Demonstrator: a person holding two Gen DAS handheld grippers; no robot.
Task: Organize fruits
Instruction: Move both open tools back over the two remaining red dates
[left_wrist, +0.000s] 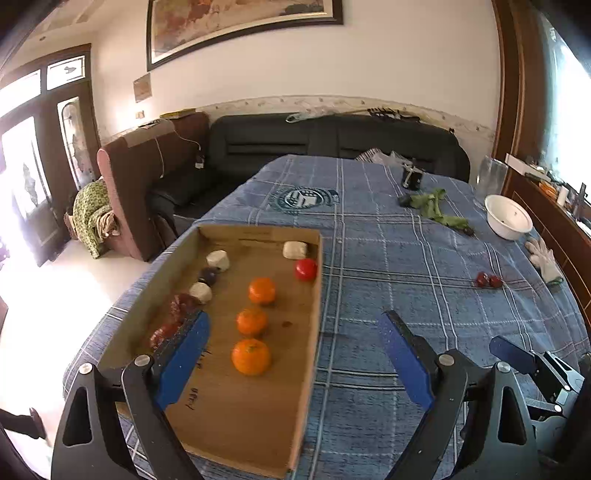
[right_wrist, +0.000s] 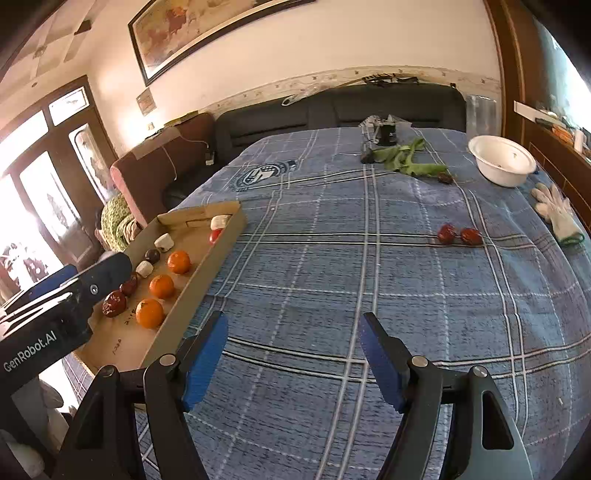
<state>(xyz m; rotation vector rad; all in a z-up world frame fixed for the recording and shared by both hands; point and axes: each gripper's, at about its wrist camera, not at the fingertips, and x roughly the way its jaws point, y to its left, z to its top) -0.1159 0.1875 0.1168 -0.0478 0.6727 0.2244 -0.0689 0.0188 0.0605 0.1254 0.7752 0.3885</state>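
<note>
Loose fruit: two red dates near the bed's right edge, beside the glove.
Handling: small, light, wrinkled, firm; pinch across the middle.
Box: left edge, three oranges in a row.
Left gripper: released, empty.
Right gripper: released, empty.

2 wrist views, shared tray
</note>
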